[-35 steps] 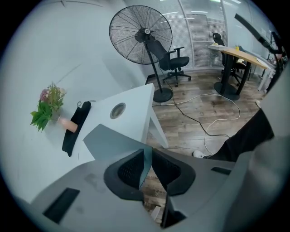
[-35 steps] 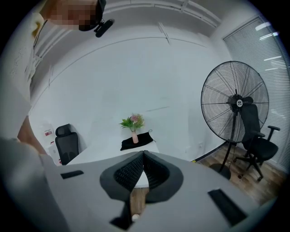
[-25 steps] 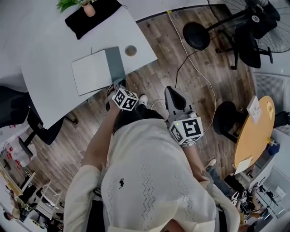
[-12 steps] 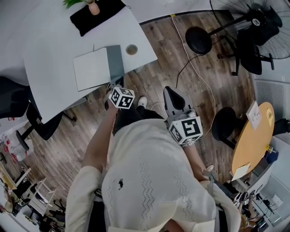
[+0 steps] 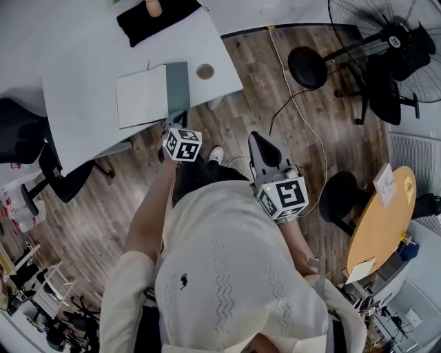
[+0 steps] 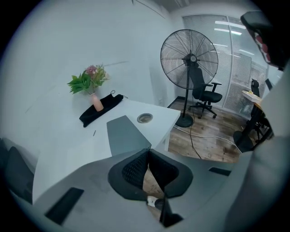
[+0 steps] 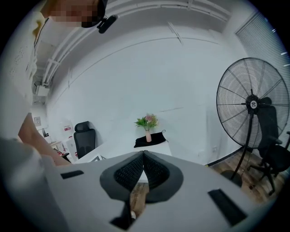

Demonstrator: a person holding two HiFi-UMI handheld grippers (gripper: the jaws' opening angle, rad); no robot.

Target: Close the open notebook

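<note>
The open notebook lies flat on the white table, near its front edge. Its white page is on the left and its grey cover is spread out to the right. In the left gripper view the grey cover lies just beyond the jaws. My left gripper hovers off the table's edge below the cover, shut and holding nothing. My right gripper is over the wooden floor to the right, also shut and empty.
A round cable hole sits right of the notebook. A black cloth with a pink vase of flowers lies at the table's back. A standing fan, office chairs and a floor cable surround the table.
My left gripper has drifted slightly left, closer under the grey cover, and the head view has shifted a little. The right gripper and the notebook have not moved.
</note>
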